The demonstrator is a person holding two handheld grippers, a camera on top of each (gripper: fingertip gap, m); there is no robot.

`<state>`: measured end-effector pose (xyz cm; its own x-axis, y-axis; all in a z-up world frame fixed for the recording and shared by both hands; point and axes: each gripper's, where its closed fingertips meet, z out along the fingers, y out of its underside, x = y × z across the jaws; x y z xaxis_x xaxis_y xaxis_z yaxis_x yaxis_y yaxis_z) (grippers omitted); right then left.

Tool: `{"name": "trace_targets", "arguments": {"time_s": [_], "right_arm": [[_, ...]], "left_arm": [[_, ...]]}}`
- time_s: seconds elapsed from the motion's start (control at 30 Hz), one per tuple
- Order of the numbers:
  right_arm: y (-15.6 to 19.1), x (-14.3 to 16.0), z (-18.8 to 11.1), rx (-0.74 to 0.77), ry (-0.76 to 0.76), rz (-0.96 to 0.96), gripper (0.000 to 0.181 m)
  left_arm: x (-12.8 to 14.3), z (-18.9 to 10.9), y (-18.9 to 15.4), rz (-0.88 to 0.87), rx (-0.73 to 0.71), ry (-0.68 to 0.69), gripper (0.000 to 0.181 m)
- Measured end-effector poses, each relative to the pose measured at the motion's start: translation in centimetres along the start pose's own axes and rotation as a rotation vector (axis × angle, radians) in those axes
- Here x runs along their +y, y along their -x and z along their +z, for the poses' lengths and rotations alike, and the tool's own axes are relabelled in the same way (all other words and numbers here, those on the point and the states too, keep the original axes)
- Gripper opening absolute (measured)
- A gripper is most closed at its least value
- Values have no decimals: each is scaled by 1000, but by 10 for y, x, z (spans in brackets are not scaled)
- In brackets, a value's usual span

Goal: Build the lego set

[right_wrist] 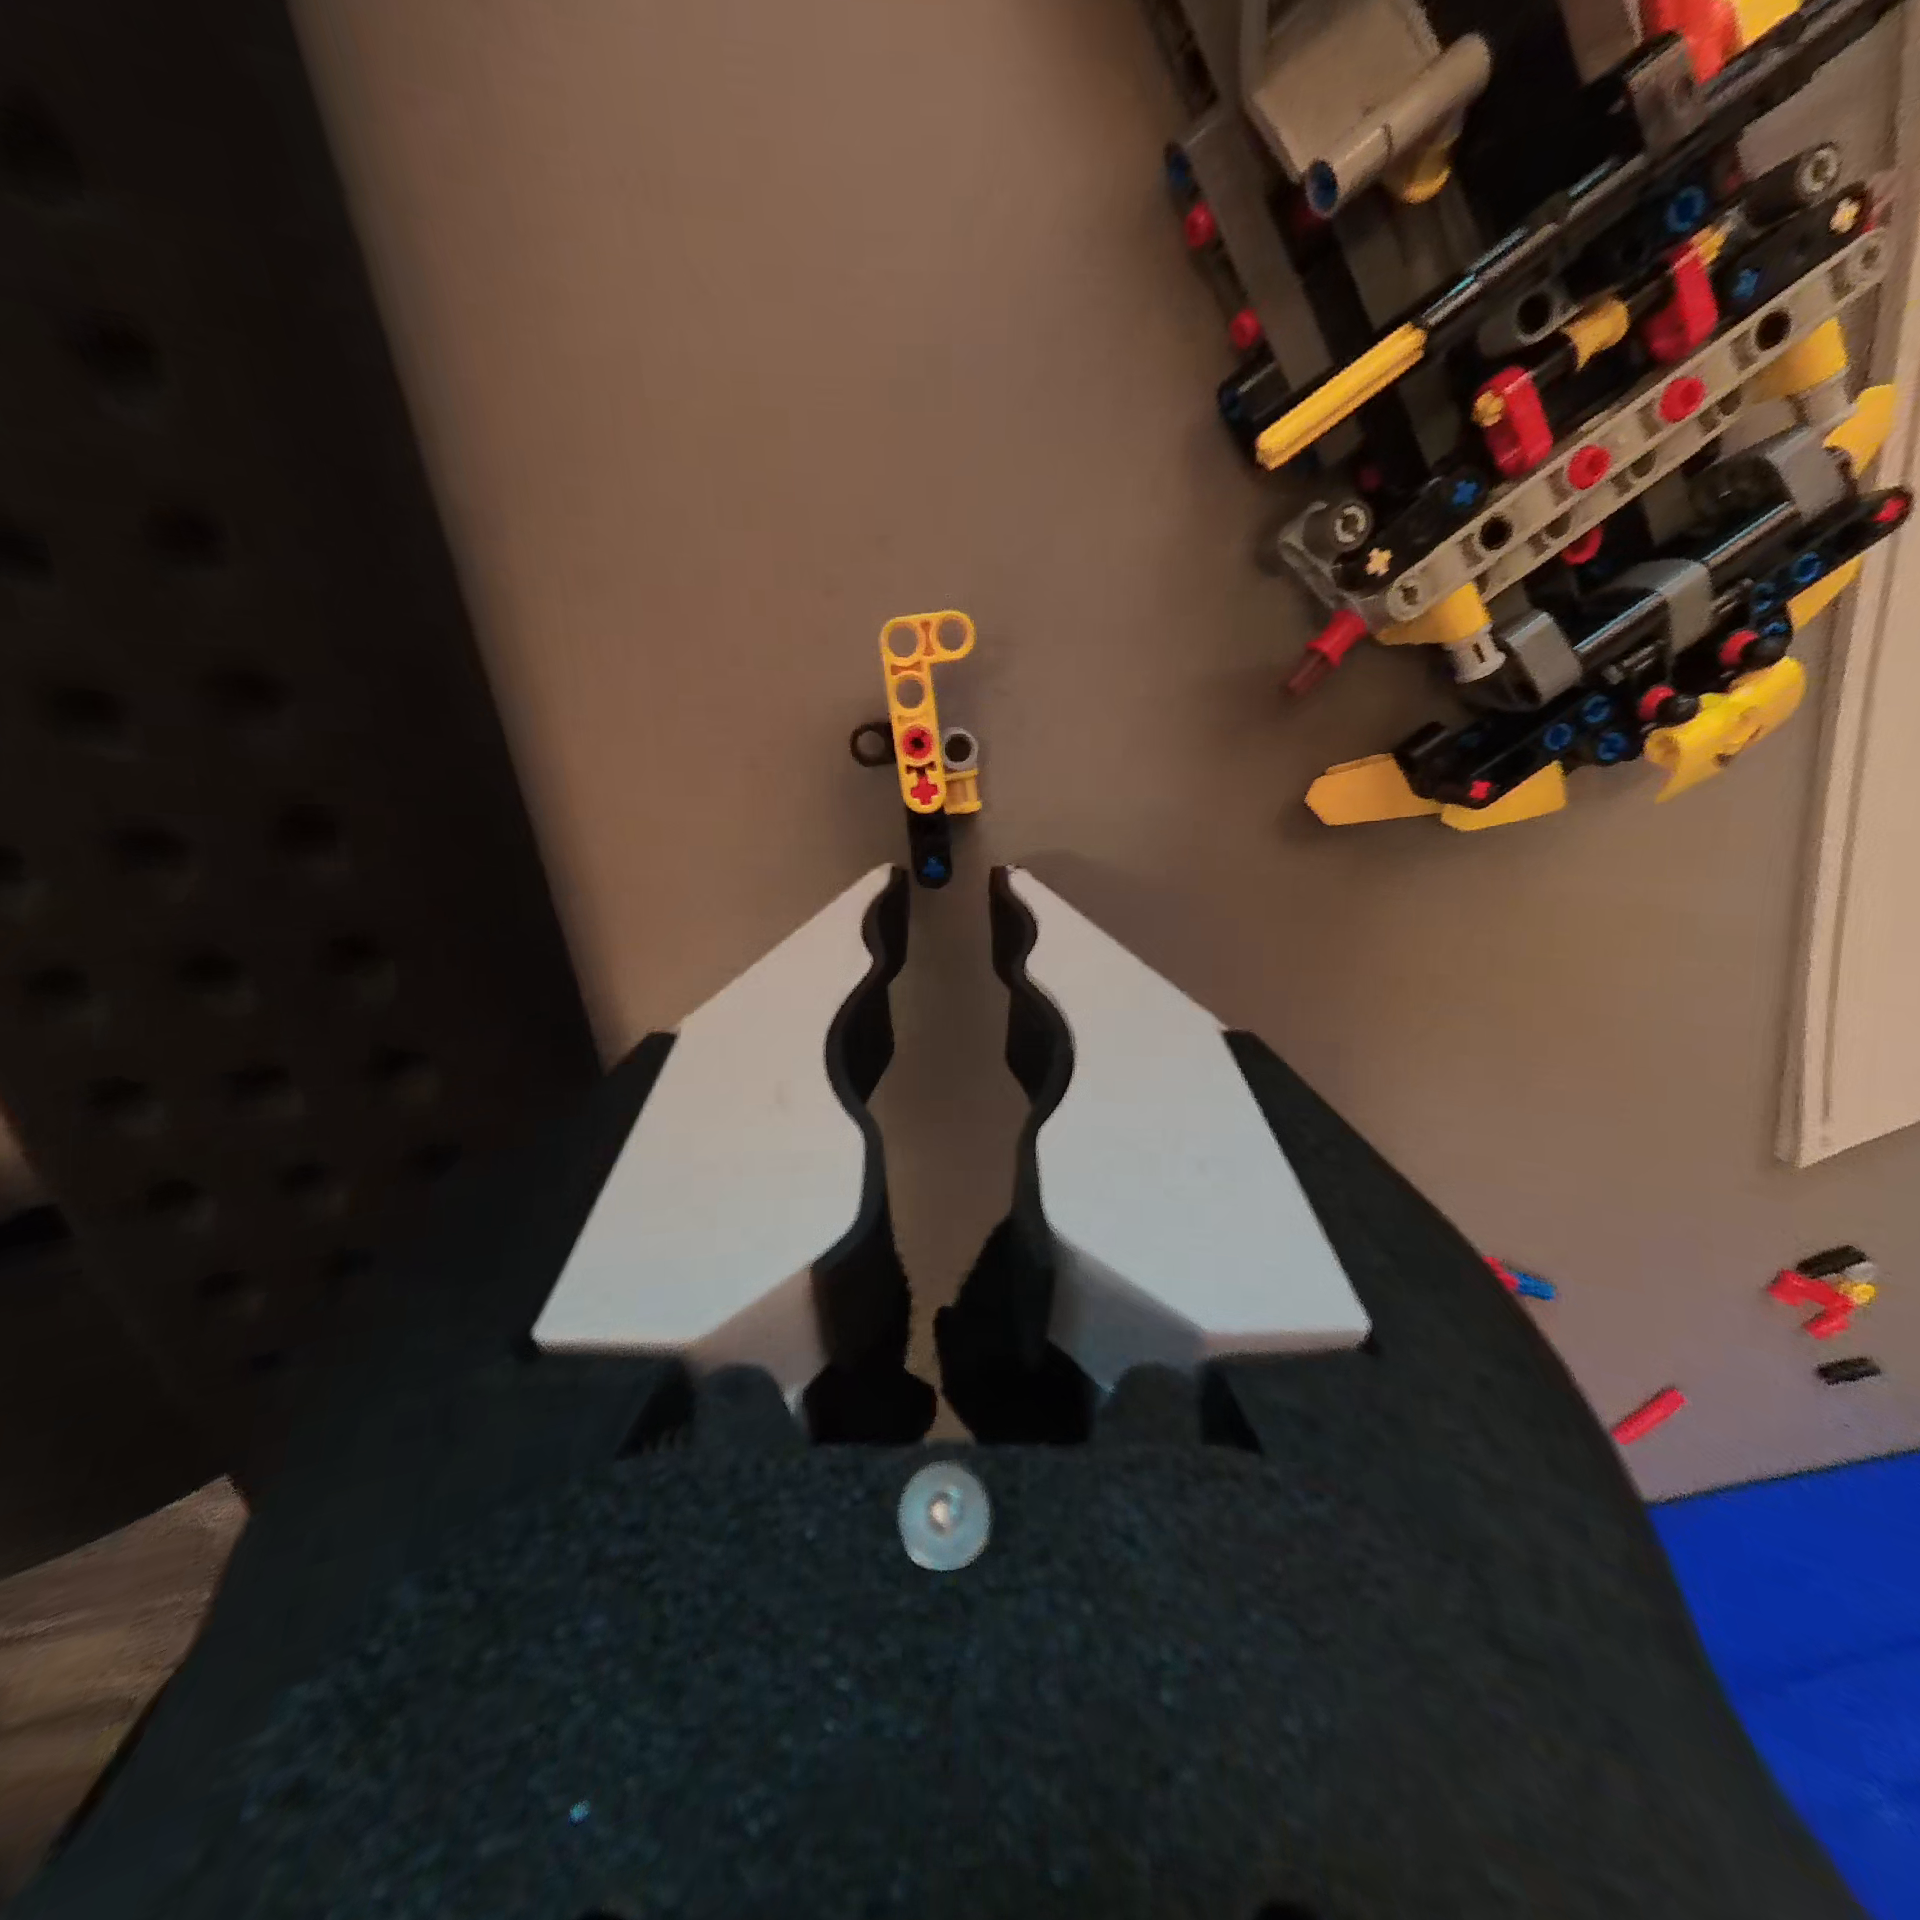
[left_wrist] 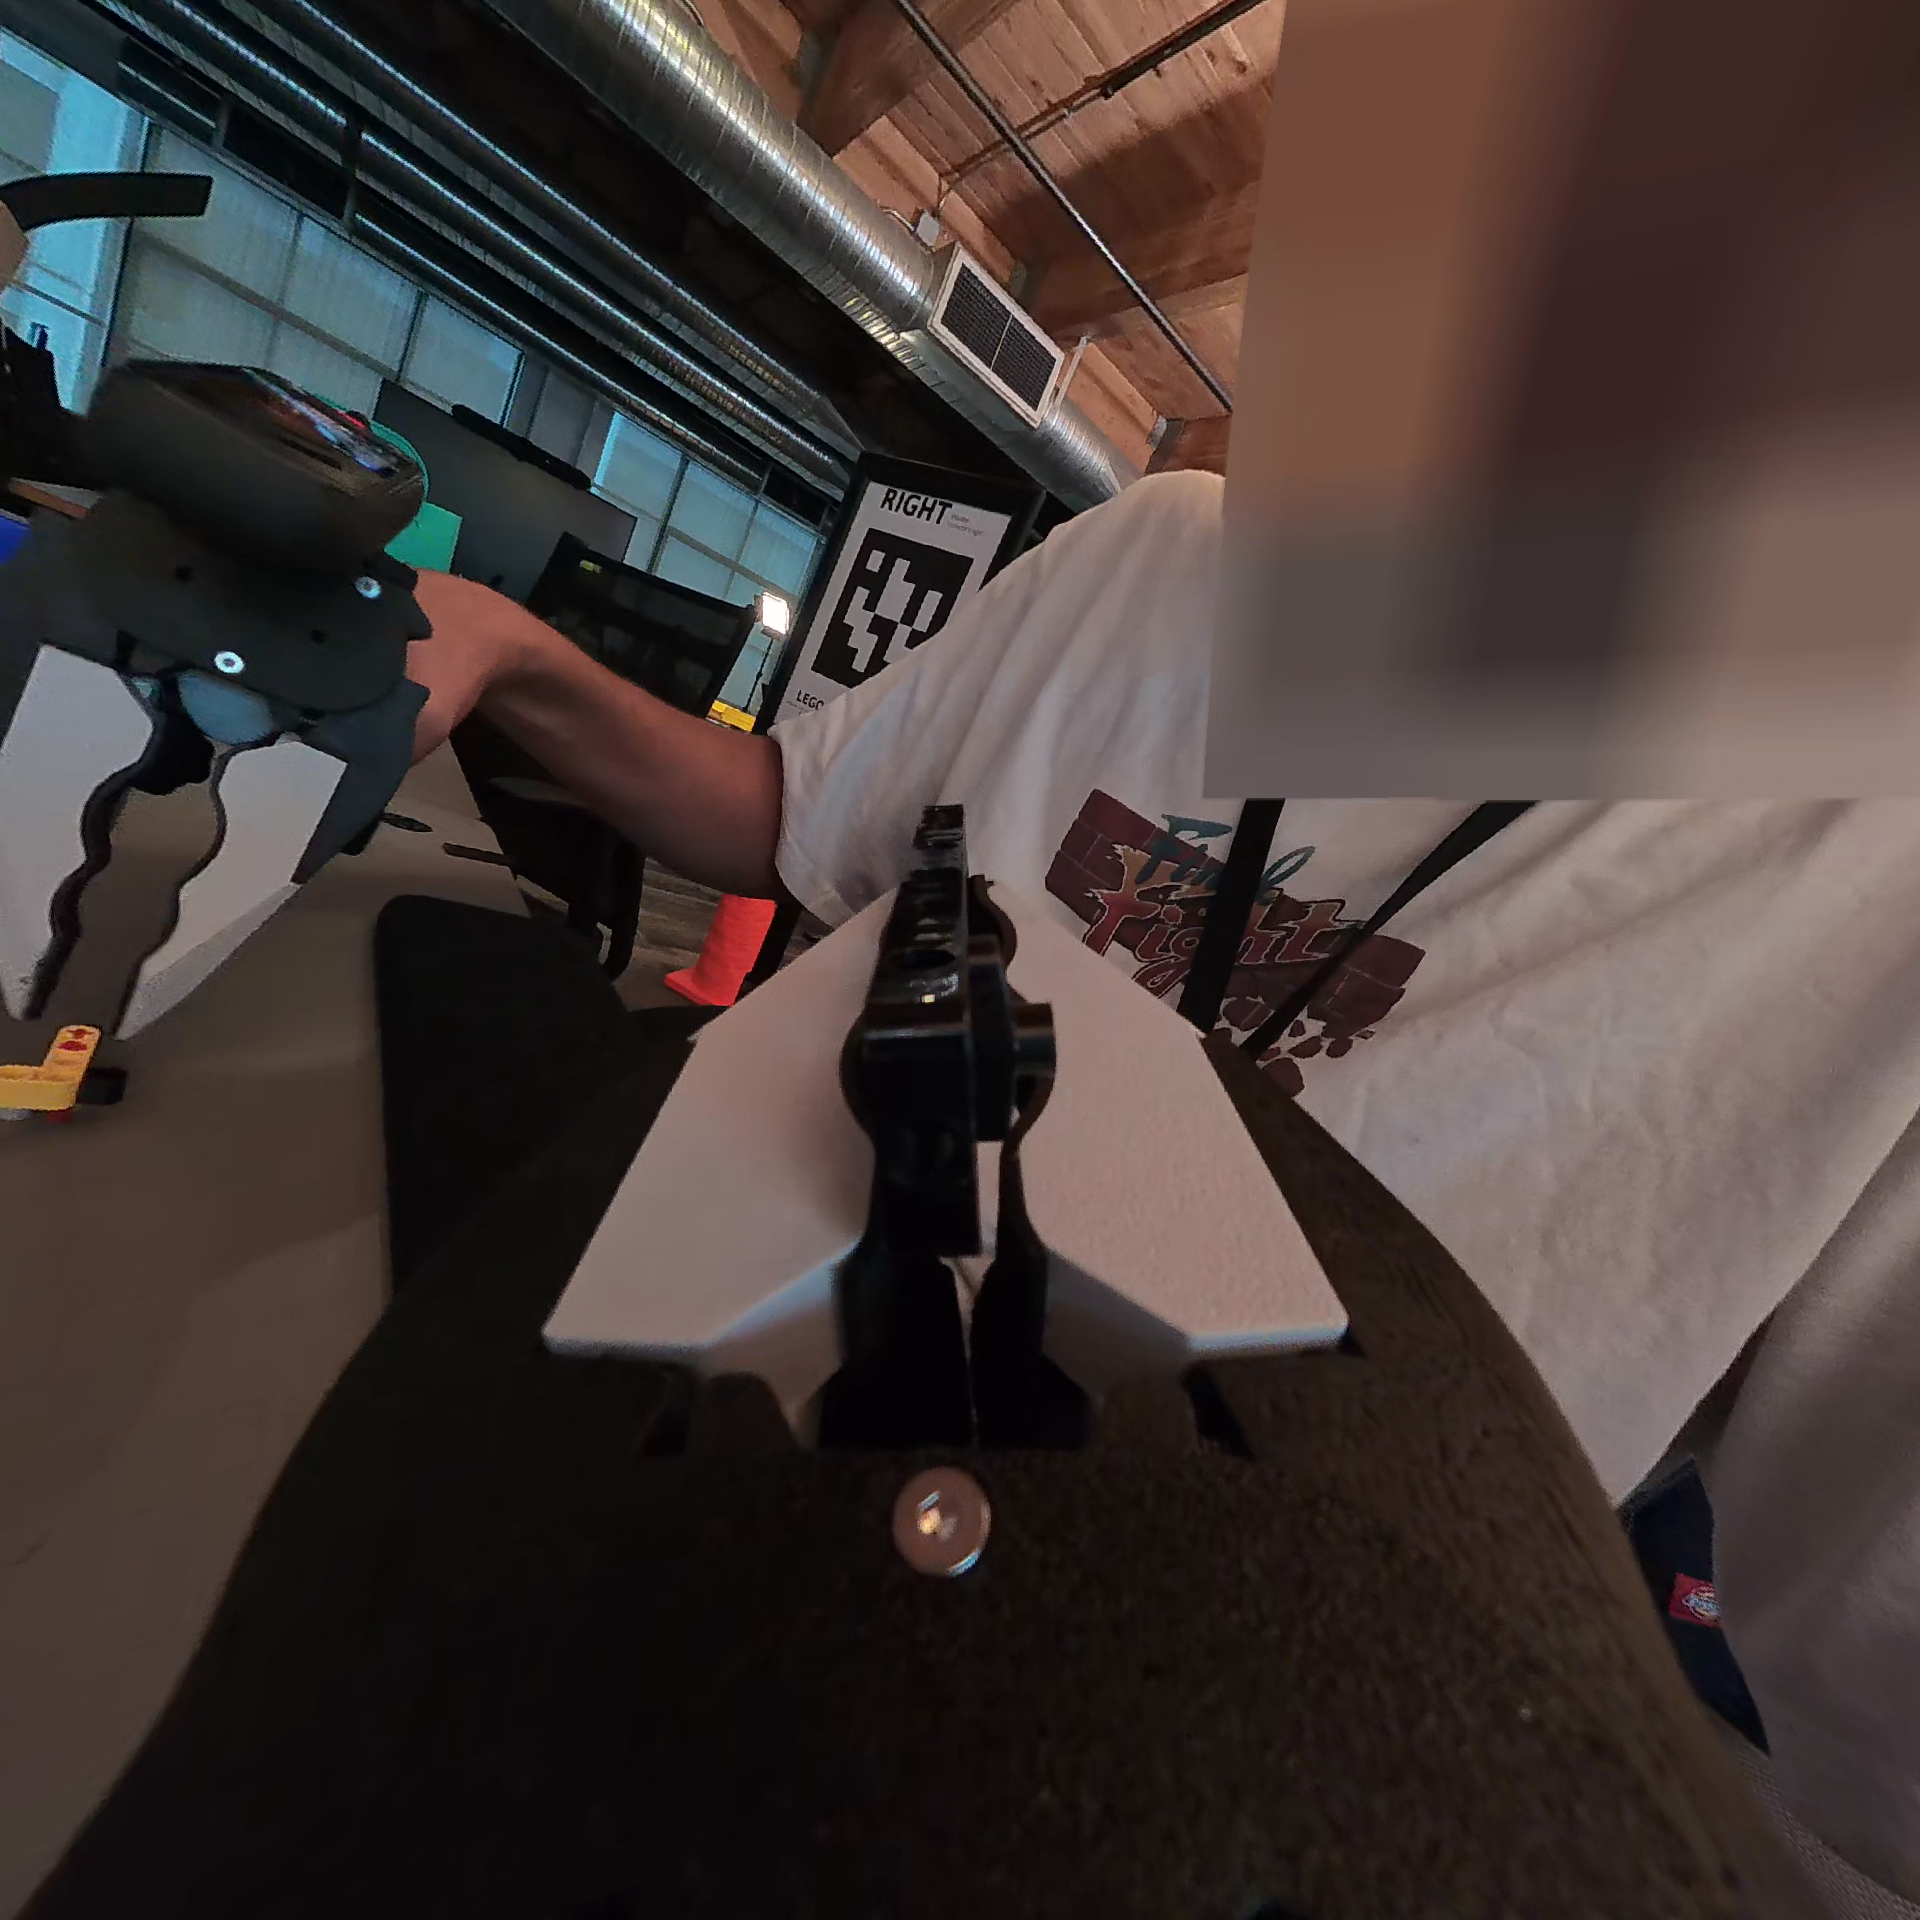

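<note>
Two tools differed: the right tool (right_wrist: 948, 883) gaped empty, the small yellow L-beam assembly (right_wrist: 923, 727) straight ahead, lengthwise; the left tool (left_wrist: 961, 997) clamped a black beam (left_wrist: 930, 935).

Up at twelve o'clock in the left wrist view, a ribbed silver ventilation duct (left_wrist: 748, 177) runs under a wooden plank ceiling (left_wrist: 1091, 114), with a white louvred vent grille (left_wrist: 1000, 338) fixed to it. Over at ten o'clock, a wall of tall glass panels (left_wrist: 312, 301) glows pale blue. Near centre stands a black-framed white sign with a black-and-white square marker (left_wrist: 902, 597), and just below it an orange traffic cone (left_wrist: 727, 951) on the floor. In the right wrist view, a dark perforated panel (right_wrist: 177, 727) fills nine o'clock, and a bright blue sheet (right_wrist: 1808, 1662) lies at four o'clock.
</note>
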<state>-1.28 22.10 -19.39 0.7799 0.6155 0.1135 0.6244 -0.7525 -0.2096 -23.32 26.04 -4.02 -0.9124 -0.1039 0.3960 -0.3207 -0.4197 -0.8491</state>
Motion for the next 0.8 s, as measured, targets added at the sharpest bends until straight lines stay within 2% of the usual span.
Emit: {"name": "trace_targets", "arguments": {"time_s": [0.2, 0.8], "right_arm": [[1, -5, 2, -26, -35, -31, 7], [1, -6, 5, -64, -35, -48, 7]], "left_arm": [[-1, -1, 0, -4, 0, -5, 9], [-2, -1, -1, -8, 8, -10, 9]]}}
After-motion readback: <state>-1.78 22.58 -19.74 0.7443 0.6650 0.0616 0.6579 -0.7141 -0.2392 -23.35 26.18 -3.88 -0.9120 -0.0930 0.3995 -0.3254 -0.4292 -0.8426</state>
